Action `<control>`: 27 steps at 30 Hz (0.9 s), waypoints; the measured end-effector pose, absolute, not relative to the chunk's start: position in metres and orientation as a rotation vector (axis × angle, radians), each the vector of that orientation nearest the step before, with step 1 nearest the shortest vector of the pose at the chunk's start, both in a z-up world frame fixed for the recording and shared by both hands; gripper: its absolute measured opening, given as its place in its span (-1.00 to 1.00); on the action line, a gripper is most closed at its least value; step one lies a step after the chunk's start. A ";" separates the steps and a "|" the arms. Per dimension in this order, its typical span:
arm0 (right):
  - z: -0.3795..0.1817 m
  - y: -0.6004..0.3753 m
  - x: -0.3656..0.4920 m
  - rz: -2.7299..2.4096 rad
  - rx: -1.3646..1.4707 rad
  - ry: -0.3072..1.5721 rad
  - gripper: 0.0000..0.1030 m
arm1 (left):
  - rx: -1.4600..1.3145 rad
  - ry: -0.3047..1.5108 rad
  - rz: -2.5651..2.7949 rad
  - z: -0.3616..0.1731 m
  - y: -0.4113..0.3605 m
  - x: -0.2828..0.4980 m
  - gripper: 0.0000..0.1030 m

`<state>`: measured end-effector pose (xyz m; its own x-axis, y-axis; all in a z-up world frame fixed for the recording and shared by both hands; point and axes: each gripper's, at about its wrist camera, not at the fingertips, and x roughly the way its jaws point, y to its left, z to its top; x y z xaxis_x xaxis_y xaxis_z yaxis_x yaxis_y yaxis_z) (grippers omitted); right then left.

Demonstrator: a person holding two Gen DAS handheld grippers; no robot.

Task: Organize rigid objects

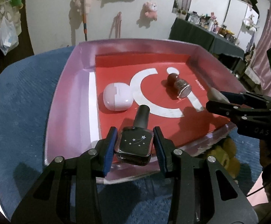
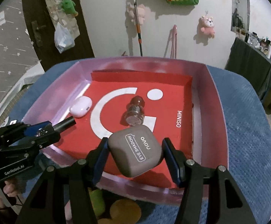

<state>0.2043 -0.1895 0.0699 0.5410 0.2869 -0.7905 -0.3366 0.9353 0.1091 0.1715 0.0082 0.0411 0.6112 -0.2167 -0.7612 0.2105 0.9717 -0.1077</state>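
Two claws we see gripping: our left claw [image 1: 134, 145] pinches a dark, star-printed nail polish bottle [image 1: 134, 143] between its pads; our right claw [image 2: 135, 155] clamps a taupe eye shadow case [image 2: 135, 151], both just above the pink tray's [image 2: 210, 112] near rim.

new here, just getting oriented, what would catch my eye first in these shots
Probably the pink-walled tray with its red and white floor. Over its near edge, the left gripper holds a dark square nail polish bottle and the right gripper a grey eye shadow case.
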 end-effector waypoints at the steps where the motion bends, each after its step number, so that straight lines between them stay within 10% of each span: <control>1: 0.068 -0.189 0.206 0.367 -0.062 0.933 0.17 | -0.008 0.888 -0.248 0.039 0.008 0.174 -0.29; 27: 0.047 -0.172 0.252 0.344 -0.071 1.027 0.17 | -0.022 0.965 -0.217 0.028 -0.002 0.217 -0.29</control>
<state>0.2519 -0.1723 0.0466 0.4686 0.2471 -0.8482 -0.3130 0.9442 0.1022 0.2168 -0.0016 0.0283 0.5493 -0.1928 -0.8131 0.1735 0.9781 -0.1147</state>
